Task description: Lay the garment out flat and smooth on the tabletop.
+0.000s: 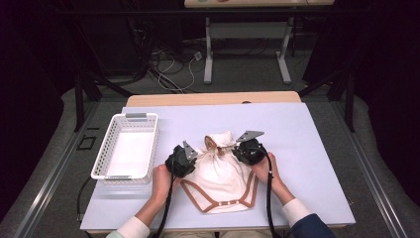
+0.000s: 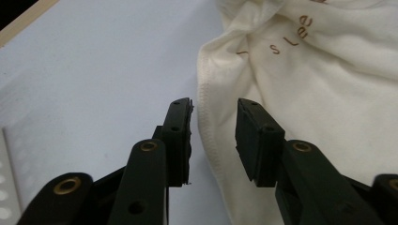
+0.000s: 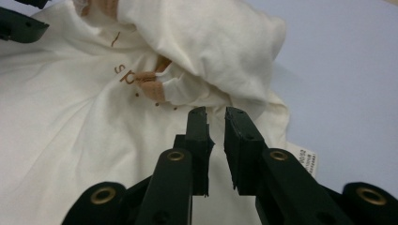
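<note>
Clothes first: a little cream shirt (image 1: 221,173) lies in the middle of my desk (image 1: 307,148), its top bunched up, maybe for folding. My left claw (image 2: 213,136) stands apart around the shirt's side edge, not pinching. My right claw (image 3: 216,145) hovers over the cloth, nearly together, holding nothing. A white basket (image 1: 128,147) waits on the left.
</note>
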`<state>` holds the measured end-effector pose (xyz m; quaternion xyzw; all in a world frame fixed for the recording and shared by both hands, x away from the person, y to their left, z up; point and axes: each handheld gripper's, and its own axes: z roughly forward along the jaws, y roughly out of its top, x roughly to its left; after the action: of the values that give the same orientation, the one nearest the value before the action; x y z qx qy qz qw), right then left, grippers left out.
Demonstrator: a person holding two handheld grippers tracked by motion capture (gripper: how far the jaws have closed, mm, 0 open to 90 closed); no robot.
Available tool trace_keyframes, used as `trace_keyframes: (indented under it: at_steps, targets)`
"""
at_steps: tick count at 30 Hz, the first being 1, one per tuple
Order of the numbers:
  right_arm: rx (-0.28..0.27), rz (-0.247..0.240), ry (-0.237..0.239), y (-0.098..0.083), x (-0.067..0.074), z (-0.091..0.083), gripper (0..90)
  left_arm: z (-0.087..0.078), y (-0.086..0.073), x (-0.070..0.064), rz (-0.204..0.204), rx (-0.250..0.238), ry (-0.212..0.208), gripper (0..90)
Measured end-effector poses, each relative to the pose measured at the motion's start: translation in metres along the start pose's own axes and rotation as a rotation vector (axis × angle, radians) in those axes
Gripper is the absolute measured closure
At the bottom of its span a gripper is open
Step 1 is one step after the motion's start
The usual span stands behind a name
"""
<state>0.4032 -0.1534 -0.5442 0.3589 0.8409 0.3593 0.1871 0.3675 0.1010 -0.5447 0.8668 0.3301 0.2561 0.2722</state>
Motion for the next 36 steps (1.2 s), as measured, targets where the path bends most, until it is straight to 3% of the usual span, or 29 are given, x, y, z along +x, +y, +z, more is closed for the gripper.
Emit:
trace_keyframes:
  at_steps: [5,8,13,15,20,21,25,26,30,36]
  targets:
    - [-0.01,-0.005,-0.037,0.001,0.001,0.011,79.5,0.002,-0.001,-0.005,0.045,-0.002,-0.018,77.1]
    - [0.003,0.02,-0.037,0.002,0.0,0.017,80.5,0.006,0.001,-0.009,0.062,0.005,-0.009,78.3]
    - [-0.019,0.005,-0.059,0.007,-0.006,0.019,82.0,0.013,0.001,-0.008,0.057,0.019,0.016,76.9]
    - [-0.02,0.03,-0.051,0.01,-0.009,0.021,81.9,0.014,0.001,-0.008,0.057,0.025,0.037,76.7]
    - [-0.001,0.043,-0.083,0.015,-0.015,0.024,80.0,0.015,-0.001,-0.003,0.029,0.03,0.074,76.6]
    - [-0.006,0.053,-0.107,0.016,-0.017,0.022,79.6,0.014,-0.001,-0.003,0.025,0.032,0.083,76.6]
    - [-0.023,0.082,-0.08,0.013,-0.02,0.012,78.7,0.013,-0.001,-0.002,0.018,0.025,0.108,75.3]
    - [-0.015,0.07,-0.074,0.011,-0.019,0.008,78.1,0.012,-0.001,-0.001,0.014,0.025,0.108,74.8]
    - [-0.009,0.033,-0.059,0.001,-0.016,-0.007,68.7,0.009,-0.001,-0.002,0.01,0.028,0.094,67.4]
    - [0.028,0.048,-0.019,-0.012,-0.018,-0.018,52.1,-0.008,-0.002,-0.009,0.032,0.013,0.067,46.9]
